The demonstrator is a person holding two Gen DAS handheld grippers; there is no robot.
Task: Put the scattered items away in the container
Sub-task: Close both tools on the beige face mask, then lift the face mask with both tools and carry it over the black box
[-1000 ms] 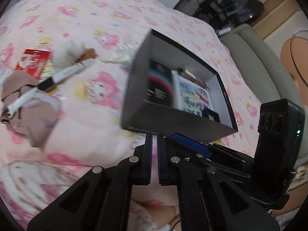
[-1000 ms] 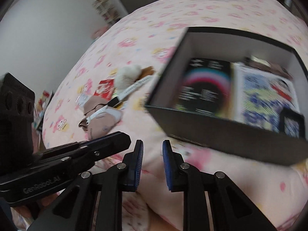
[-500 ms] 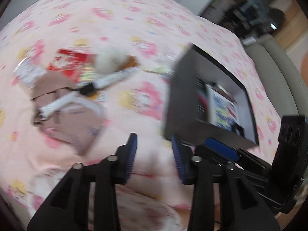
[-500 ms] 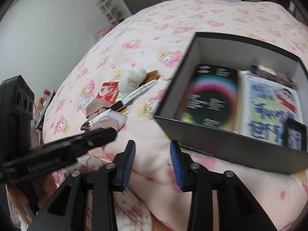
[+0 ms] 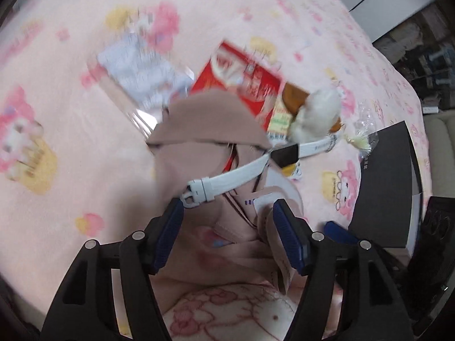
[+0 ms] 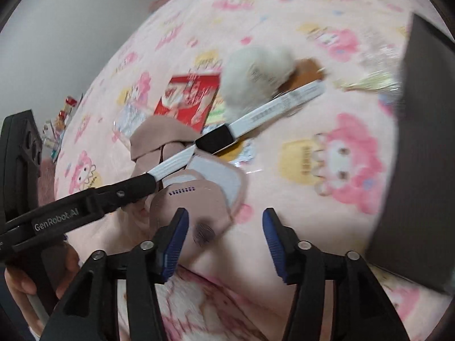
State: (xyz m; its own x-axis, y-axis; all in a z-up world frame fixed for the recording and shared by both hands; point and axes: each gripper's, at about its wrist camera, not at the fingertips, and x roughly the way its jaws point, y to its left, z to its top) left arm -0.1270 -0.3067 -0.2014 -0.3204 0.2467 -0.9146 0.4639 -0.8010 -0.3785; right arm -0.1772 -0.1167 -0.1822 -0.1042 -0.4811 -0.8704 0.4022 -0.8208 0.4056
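Note:
A white-strapped smartwatch (image 5: 256, 167) lies across a beige pouch (image 5: 204, 130) on the pink bedspread. My left gripper (image 5: 227, 221) is open, its fingers on either side of the strap's buckle end and the pouch. A red packet (image 5: 239, 82), a white fluffy toy (image 5: 315, 113) and a clear wrapped packet (image 5: 142, 74) lie behind. In the right wrist view the watch (image 6: 224, 136), pouch (image 6: 196, 196), red packet (image 6: 190, 99) and toy (image 6: 256, 74) show again. My right gripper (image 6: 224, 236) is open just above the pouch's near edge. The dark box (image 6: 423, 170) stands at right.
The dark box (image 5: 386, 182) sits right of the pile in the left wrist view. A small clear wrapper with a pale sweet (image 5: 361, 139) lies beside it. A beige sofa (image 5: 440, 142) and cluttered shelves are beyond the bed.
Both grippers have opened wide and swung left from the box to the pile. The left one now straddles the watch strap and pouch.

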